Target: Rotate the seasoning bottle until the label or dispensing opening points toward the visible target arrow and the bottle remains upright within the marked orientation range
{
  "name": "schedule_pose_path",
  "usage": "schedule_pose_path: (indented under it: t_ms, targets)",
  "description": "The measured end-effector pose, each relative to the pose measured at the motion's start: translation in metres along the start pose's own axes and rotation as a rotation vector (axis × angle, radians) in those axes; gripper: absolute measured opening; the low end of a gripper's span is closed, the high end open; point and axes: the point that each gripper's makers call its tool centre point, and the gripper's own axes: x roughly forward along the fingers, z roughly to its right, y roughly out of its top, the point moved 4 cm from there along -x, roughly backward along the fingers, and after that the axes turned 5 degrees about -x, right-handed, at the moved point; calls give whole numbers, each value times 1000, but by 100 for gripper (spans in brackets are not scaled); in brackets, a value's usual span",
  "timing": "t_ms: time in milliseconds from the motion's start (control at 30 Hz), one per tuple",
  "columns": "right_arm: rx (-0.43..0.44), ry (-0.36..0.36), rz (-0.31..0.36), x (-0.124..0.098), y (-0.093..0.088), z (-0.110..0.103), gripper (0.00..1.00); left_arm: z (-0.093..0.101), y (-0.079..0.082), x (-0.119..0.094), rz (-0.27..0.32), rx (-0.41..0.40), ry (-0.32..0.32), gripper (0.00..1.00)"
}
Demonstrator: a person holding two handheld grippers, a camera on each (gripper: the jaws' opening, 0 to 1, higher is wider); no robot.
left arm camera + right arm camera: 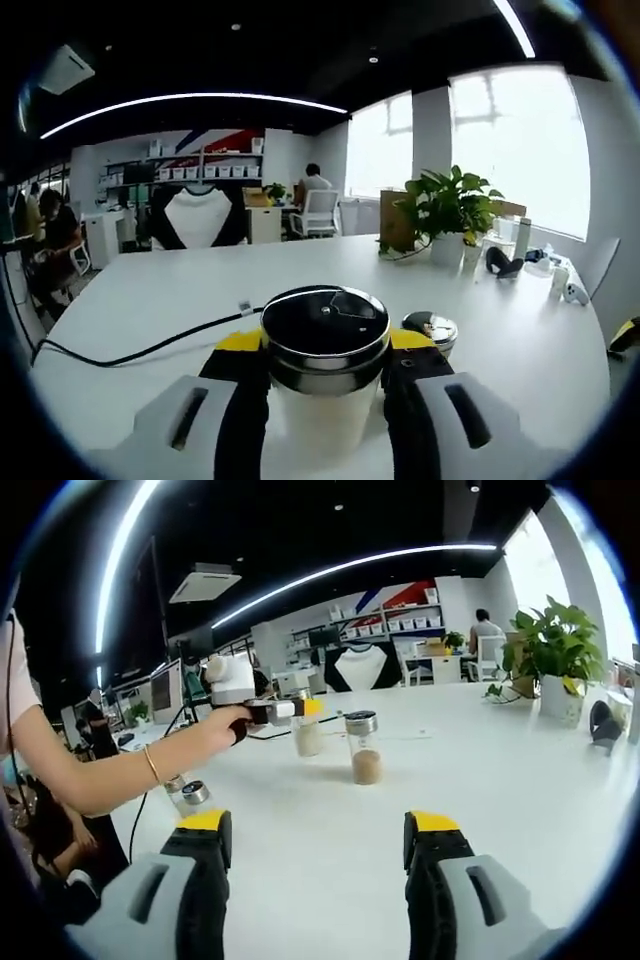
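Your left gripper (325, 395) holds the seasoning bottle (326, 375) between its two jaws, upright, with the shiny cap on top and the pale body pressed on both sides. In the right gripper view you see the same bottle (307, 734) at about 11 o'clock, far over the white table (480, 780), with the left gripper (296, 709) closed around it and your hand (215, 730) behind it. Just beside it, toward 12 o'clock, a second jar (364, 746) stands upright with brown powder at its bottom. In the left gripper view this jar (430, 331) is at 3 o'clock from the bottle, near but not touching. Your right gripper (320, 840) has its jaws wide apart with nothing between them. A small jar (187, 796) stands at 9 o'clock near your arm. A potted plant (449, 213) stands far at 1 o'clock, and a black cable (130, 352) lies at 9 o'clock.
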Motion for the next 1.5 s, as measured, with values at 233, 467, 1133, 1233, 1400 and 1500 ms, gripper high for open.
schedule_pose_path:
  t_ms: [233, 467, 1133, 1233, 1400, 1500]
  targets:
    - [-3, 6, 13, -4, 2, -6, 69, 19, 16, -16, 22, 8, -76, 45]
    - [-4, 8, 26, -9, 4, -10, 69, 30, 22, -33, 17, 9, -123, 45]
    - [-18, 40, 47, -9, 8, -29, 69, 87, 41, -87, 49, -1, -308, 45]
    - [-25, 45, 47, -9, 9, -31, 69, 99, 43, -92, 30, -4, -364, 45]
    - [-31, 51, 56, -9, 13, -35, 69, 124, 41, -103, 6, 47, -440, 45]
    - [-33, 56, 61, -9, 14, -36, 69, 134, 41, -108, 5, 37, -473, 45]
